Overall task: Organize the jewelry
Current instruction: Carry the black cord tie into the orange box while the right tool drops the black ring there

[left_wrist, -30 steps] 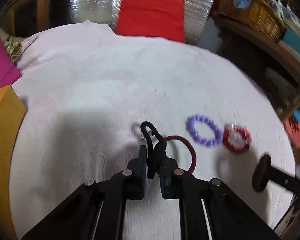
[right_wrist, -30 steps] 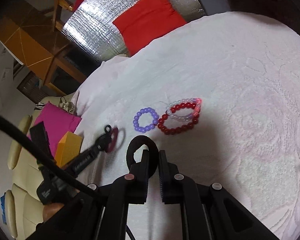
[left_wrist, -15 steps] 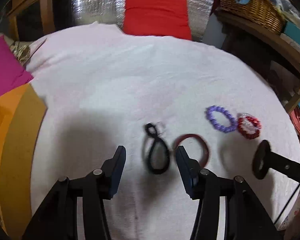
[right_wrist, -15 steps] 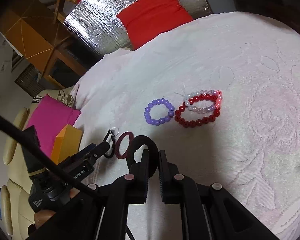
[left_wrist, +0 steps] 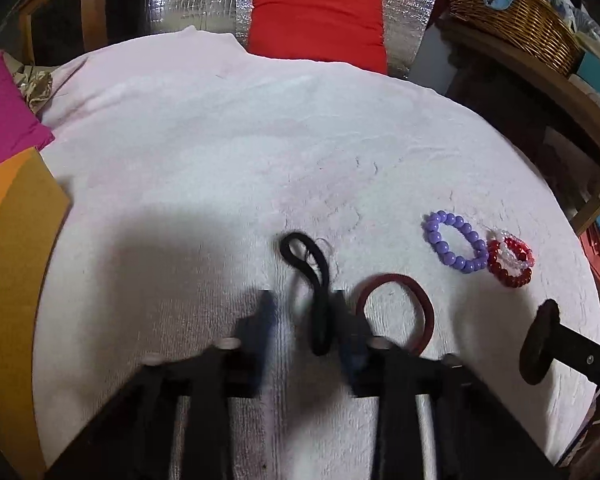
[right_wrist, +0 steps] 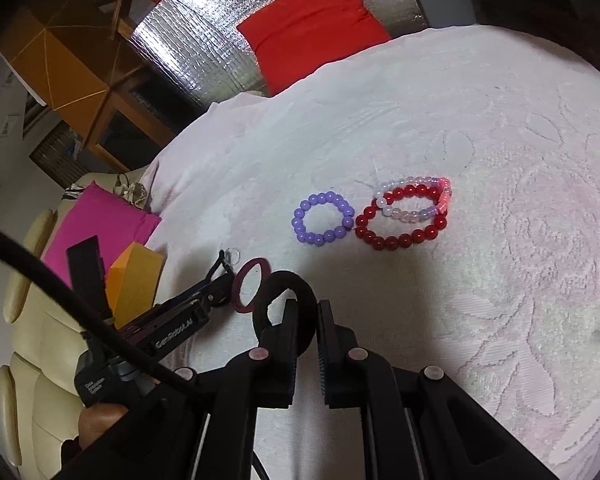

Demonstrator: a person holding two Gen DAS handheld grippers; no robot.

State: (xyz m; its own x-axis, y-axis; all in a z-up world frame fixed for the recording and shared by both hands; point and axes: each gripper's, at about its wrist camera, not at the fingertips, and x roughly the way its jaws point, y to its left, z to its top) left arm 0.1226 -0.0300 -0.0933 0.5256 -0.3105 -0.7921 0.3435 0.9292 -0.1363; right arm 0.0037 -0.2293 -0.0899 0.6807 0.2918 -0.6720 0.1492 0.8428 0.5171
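In the left wrist view, the left gripper [left_wrist: 304, 312] was blurred, its jaws partly apart around a twisted black hair tie [left_wrist: 310, 280] on the white cloth [left_wrist: 220, 140]. A maroon hair tie [left_wrist: 398, 310] lay just right, a purple bead bracelet [left_wrist: 454, 246] farther right.

In the right wrist view, the right gripper [right_wrist: 308, 322] pinched a thick black loop [right_wrist: 286, 304]. Red and pale bead bracelets [right_wrist: 404, 214] overlapped beyond. The other tool read roughly "GenRobot.AI".

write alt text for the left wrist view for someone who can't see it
The left gripper, blurred and open, straddles a twisted black hair tie on a white cloth. To its right lie a maroon ring, a purple bead bracelet and a red bead bracelet; the right gripper holds a black band at the edge.
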